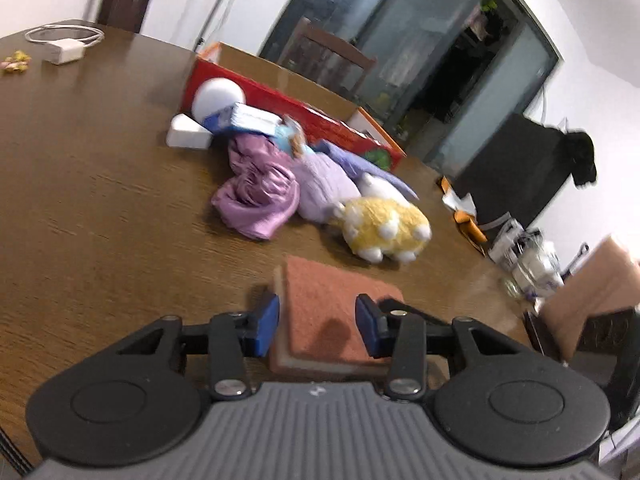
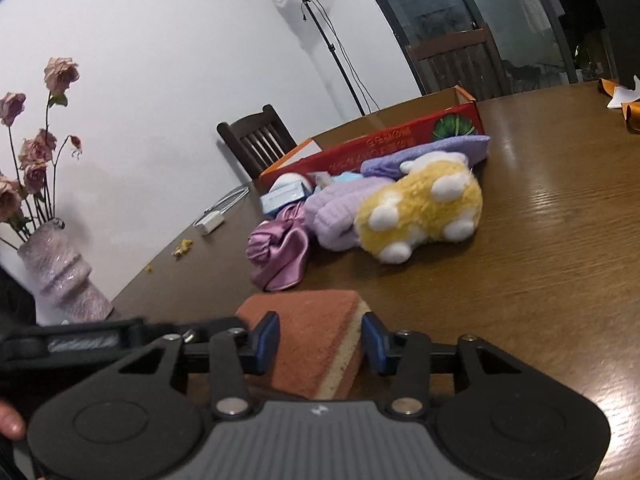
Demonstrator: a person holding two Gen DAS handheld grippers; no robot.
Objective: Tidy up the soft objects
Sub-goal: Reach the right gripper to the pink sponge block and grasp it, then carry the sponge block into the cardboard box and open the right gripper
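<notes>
A sponge (image 1: 332, 292) with a rust-red scouring top and a yellow foam base sits low over the brown table (image 1: 100, 200). My left gripper (image 1: 318, 328) is shut on it, blue pads against its two sides. My right gripper (image 2: 320, 344) is shut on another corner of the same sponge (image 2: 312, 312), and the left gripper's black body shows just left of it. Beyond lie a yellow plush with white spots (image 1: 384, 228) (image 2: 420, 212), a lilac plush (image 1: 324, 188) (image 2: 340, 212) and a crumpled purple satin cloth (image 1: 256, 196) (image 2: 280, 256).
An open red cardboard box (image 1: 280, 96) (image 2: 380, 144) stands behind the pile, with a white ball (image 1: 216, 96) and a blue-white packet (image 1: 248, 118) beside it. A flower vase (image 2: 64, 276) stands at the table's left edge. A white charger (image 1: 64, 50) lies farther off.
</notes>
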